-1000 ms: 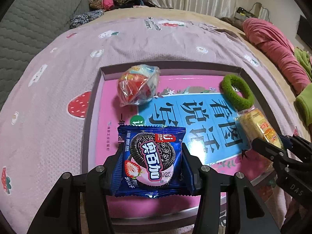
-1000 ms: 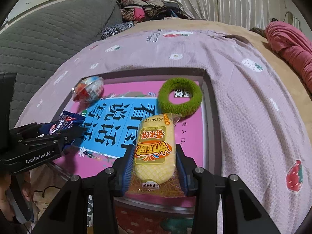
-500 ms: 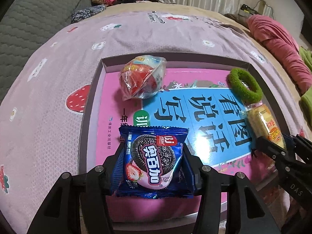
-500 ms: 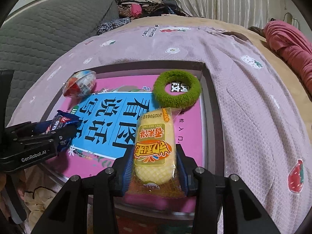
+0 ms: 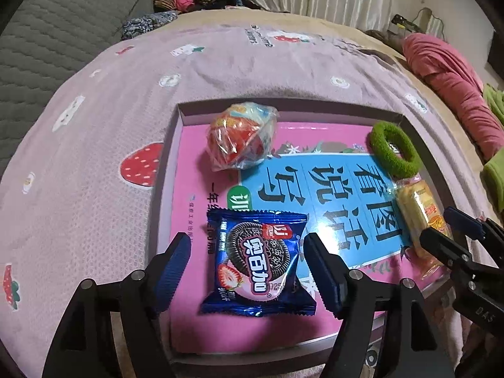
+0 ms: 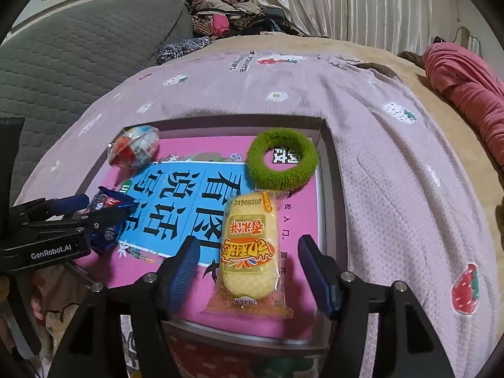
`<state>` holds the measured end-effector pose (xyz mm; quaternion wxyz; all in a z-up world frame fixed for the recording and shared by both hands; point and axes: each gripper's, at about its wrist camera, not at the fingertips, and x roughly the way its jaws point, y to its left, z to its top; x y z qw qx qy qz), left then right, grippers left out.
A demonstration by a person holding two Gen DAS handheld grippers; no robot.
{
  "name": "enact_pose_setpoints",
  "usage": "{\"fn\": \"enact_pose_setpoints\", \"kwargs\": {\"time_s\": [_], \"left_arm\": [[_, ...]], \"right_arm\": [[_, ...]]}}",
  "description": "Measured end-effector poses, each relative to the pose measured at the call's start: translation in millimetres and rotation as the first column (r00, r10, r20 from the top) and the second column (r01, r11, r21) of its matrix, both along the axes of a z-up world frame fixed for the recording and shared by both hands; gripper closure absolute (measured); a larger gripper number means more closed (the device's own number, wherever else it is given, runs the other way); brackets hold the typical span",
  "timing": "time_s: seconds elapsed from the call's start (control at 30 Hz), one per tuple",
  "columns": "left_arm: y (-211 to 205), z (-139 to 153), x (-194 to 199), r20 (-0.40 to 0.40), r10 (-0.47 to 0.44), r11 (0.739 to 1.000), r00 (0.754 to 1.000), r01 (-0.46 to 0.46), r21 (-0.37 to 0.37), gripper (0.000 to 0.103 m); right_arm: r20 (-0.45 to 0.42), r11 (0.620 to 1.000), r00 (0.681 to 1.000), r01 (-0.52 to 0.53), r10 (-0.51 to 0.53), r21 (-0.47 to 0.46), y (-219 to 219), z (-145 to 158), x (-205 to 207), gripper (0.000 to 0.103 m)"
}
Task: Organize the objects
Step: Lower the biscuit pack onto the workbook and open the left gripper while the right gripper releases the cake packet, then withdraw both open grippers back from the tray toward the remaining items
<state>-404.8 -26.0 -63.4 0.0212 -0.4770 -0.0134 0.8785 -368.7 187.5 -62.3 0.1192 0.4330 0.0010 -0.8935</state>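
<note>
A blue cookie packet (image 5: 256,263) lies on the pink booklet in the shallow box (image 5: 176,123). My left gripper (image 5: 247,263) straddles it, jaws opening, pads clear of the wrapper on both sides. A yellow cake packet (image 6: 250,249) lies near the box's right side, between the opening jaws of my right gripper (image 6: 249,267), which do not touch it. Each view also shows the other gripper at its edge: the right gripper (image 5: 447,236), the left gripper (image 6: 94,211). A red-and-white wrapped ball (image 5: 241,137) and a green hair ring (image 5: 393,149) sit at the box's far end.
The box rests on a pink strawberry-print blanket (image 5: 94,132) covering a bed. A grey quilted cushion (image 6: 63,63) rises at the left, a pile of clothes (image 6: 233,19) lies at the back, and a rolled pink cloth (image 5: 453,94) is at the right.
Both grippers have opened: the cookie packet and the cake packet, held before, now lie loose in the box. The hands have barely moved.
</note>
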Motion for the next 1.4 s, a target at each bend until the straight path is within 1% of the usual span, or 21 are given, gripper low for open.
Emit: {"fn": "enact_pose_setpoints", "kwargs": {"time_s": [0.2,0.33,0.4,0.53,0.57,0.6,0.7,0.87,0.93,1.0,1.27,1.37,1.4], "left_arm": [[-1,18,9,-0.023,0.000,1.000,1.000,0.000,0.024,0.025],[2,33,20,-0.047,0.003,1.000,0.999,-0.003,0.002,0.024],[2,40,24,-0.055,0.005,1.000,0.998,-0.005,0.002,0.022],[4,57,35,-0.079,0.003,1.000,0.997,-0.004,-0.008,0.020],[5,60,38,-0.084,0.002,1.000,0.996,-0.003,-0.013,0.016],[4,64,41,-0.091,0.003,1.000,0.996,-0.005,-0.016,0.015],[4,81,51,-0.116,0.009,1.000,0.993,-0.010,-0.010,0.014],[1,110,67,-0.161,0.020,1.000,0.987,-0.021,-0.007,0.014],[0,121,75,-0.181,0.019,1.000,0.983,-0.021,-0.009,0.014],[0,133,84,-0.200,0.023,1.000,0.980,-0.026,-0.016,0.014],[-1,177,124,-0.268,0.023,0.999,0.963,-0.034,-0.035,0.014],[-4,192,140,-0.294,0.028,0.999,0.955,-0.040,-0.035,0.014],[-4,196,145,-0.301,0.028,0.999,0.953,-0.039,-0.031,0.014]], "right_arm": [[-0.017,1.000,1.000,-0.006,0.006,0.000,-1,14,8,0.031],[-0.034,1.000,0.999,-0.008,0.009,0.007,-3,27,14,0.029],[-0.044,1.000,0.999,-0.010,0.010,0.008,-3,35,18,0.026],[-0.063,1.000,0.998,-0.016,0.017,0.009,-4,51,27,0.024],[-0.070,1.000,0.997,-0.018,0.019,0.009,-4,56,30,0.024],[-0.077,1.000,0.997,-0.017,0.018,0.011,-4,60,33,0.023],[-0.090,1.000,0.996,-0.015,0.016,0.010,-4,73,39,0.019],[-0.130,1.000,0.991,-0.008,0.010,0.016,-3,100,54,0.019],[-0.152,1.000,0.988,-0.006,0.007,0.010,-2,113,61,0.017],[-0.172,1.000,0.985,-0.003,0.005,0.010,-3,124,68,0.012],[-0.269,0.999,0.963,0.002,0.012,0.048,-8,170,103,0.009],[-0.289,0.999,0.957,-0.002,0.014,0.042,-8,185,116,0.008],[-0.296,0.999,0.955,-0.004,0.016,0.041,-9,190,121,0.006]]}}
